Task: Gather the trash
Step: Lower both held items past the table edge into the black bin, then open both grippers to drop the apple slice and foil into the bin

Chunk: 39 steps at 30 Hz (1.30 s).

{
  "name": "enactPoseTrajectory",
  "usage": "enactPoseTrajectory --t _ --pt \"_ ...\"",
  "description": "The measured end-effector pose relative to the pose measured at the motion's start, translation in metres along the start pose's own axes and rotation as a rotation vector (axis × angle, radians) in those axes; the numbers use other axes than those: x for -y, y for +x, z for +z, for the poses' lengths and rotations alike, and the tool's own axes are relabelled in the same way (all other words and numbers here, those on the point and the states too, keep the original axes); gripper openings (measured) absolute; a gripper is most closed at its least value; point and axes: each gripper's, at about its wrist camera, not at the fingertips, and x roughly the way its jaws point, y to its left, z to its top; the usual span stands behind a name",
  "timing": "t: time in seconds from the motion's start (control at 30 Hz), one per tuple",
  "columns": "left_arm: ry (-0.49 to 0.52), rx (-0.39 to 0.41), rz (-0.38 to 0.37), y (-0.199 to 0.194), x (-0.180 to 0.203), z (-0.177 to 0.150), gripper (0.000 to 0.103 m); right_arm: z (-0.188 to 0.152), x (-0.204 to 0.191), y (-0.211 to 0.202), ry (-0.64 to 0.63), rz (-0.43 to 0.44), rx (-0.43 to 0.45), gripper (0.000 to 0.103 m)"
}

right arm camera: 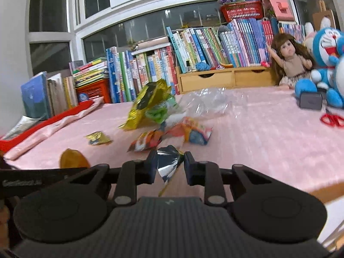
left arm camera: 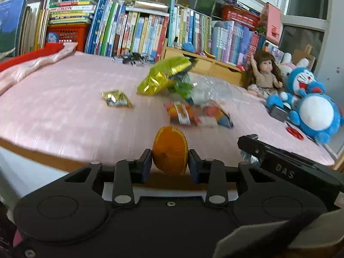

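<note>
Clearly, both hands already carry something, so each gripper is busy with one piece of trash. At the bottom middle of the left wrist view, the left gripper [left arm camera: 170, 161] is clenched on an orange peel [left arm camera: 170, 150]; the two blue pads press on its sides and it stands upright between them, lifted off the pink bed cover [left arm camera: 64, 111]. At the right edge of the same view the black body of the other tool shows.

In the right wrist view, the right gripper [right arm camera: 169, 165] holds a crumpled silver wrapper [right arm camera: 168, 163] at the bottom middle; the foil is squeezed between the pads and its tail hangs down.

The rest of the trash lies on the cover, from left to right: a small gold wrapper [right arm camera: 97, 138] alone, then a tall yellow-green bag [right arm camera: 148, 105] that leans on the heap, orange snack packets [right arm camera: 169, 135] just in front of it, and a clear plastic bag [right arm camera: 210, 103] behind. I judge that they are left for later because both grippers are full. No bin is visible. The doll [right arm camera: 290, 62] and the blue plush toy [right arm camera: 326, 64] sit at the far right, well apart from the heap.
</note>
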Motion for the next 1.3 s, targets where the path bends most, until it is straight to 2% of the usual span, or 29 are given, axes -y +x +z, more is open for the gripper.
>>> enactPoseTrajectory --t 0.2,0.43,0.53,0.73,1.3 --pt "-0.003 -0.105 -0.020 -0.019 -0.005 -0.030 0.034 -0.035 -0.004 -0.037 0.063 0.031 -0.114 0.031" --pt "0.033 -0.333 0.006 0.001 -0.006 -0.078 0.034 -0.090 -0.005 -0.036 0.068 0.007 -0.323 0.031" --pt "0.055 -0.422 0.034 0.014 -0.007 -0.093 0.034 -0.106 -0.005 -0.033 0.061 -0.006 -0.369 0.031" --pt "0.046 -0.488 0.045 0.023 -0.013 -0.110 0.035 -0.123 -0.008 -0.030 0.055 -0.010 -0.430 0.032" --pt "0.075 -0.565 0.071 0.038 -0.011 -0.122 0.038 -0.137 -0.010 -0.026 0.075 -0.009 -0.479 0.036"
